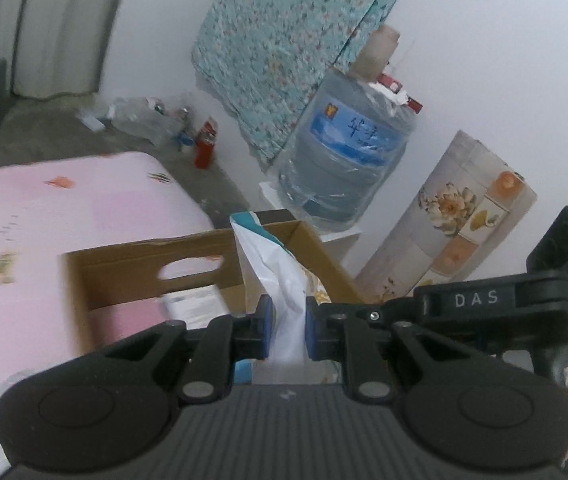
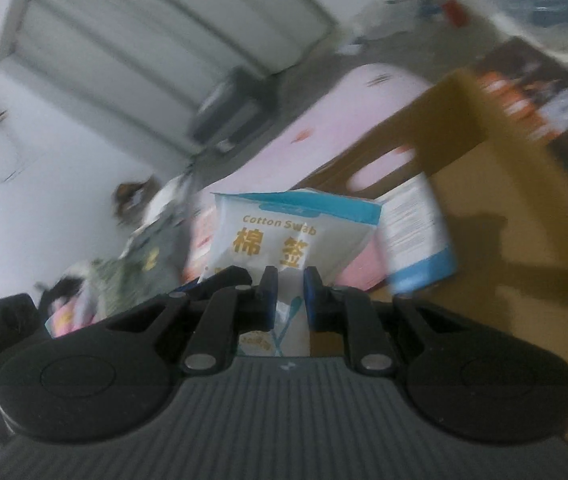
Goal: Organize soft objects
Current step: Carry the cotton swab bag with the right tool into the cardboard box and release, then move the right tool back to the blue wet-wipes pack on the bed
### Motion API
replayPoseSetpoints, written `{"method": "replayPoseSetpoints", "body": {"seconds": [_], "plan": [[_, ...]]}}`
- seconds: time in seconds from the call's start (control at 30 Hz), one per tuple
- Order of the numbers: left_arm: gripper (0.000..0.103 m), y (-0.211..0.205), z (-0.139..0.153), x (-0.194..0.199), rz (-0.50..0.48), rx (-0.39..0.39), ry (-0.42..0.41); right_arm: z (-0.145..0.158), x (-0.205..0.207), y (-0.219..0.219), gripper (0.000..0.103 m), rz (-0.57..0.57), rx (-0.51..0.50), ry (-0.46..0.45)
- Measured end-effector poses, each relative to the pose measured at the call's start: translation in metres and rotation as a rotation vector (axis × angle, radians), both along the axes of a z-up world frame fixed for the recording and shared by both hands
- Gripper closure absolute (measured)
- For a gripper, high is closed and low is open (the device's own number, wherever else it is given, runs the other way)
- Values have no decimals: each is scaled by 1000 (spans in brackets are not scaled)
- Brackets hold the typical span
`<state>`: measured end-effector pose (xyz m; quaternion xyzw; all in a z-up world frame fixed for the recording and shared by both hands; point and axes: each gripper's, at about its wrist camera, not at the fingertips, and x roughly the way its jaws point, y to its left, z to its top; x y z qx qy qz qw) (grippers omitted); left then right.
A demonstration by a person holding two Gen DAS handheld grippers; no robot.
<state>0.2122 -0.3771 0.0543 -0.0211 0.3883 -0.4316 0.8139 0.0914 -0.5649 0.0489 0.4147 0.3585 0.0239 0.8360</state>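
Open cardboard box (image 1: 204, 264) top; water jug (image 1: 344, 152) beyond.

We see dim, flat indoor light and heavy fisheye bending at the edges. Motion blur smears the right view most; a dark shadow crosses the cardboard box (image 2: 524, 240) there.

Motion blur smears the cardboard box (image 2: 484, 184) and the clutter (image 2: 140, 248) beside the pink bedding (image 2: 324, 128).
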Motion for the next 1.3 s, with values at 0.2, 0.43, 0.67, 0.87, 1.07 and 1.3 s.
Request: {"method": "replayPoseSetpoints", "body": {"seconds": [0.2, 0.43, 0.67, 0.87, 1.07, 1.3], "plan": [[50, -65, -53, 35, 34, 118, 61, -29, 43, -69, 89, -66, -118, 67], [39, -56, -64, 42, 64, 207, 93, -58, 63, -77, 88, -51, -215, 110], [24, -4, -12, 26, 78, 203, -9, -44, 40, -68, 88, -50, -152, 94], [14, 72, 23, 18, 168, 196, -56, -51, 60, -48, 88, -34, -71, 125], [10, 172, 22, 24, 326, 231, -90, -102, 97, -33, 91, -31, -105, 299], [6, 283, -1, 24, 511, 210, -52, -103, 97, -19, 88, -81, -231, 352]]}}
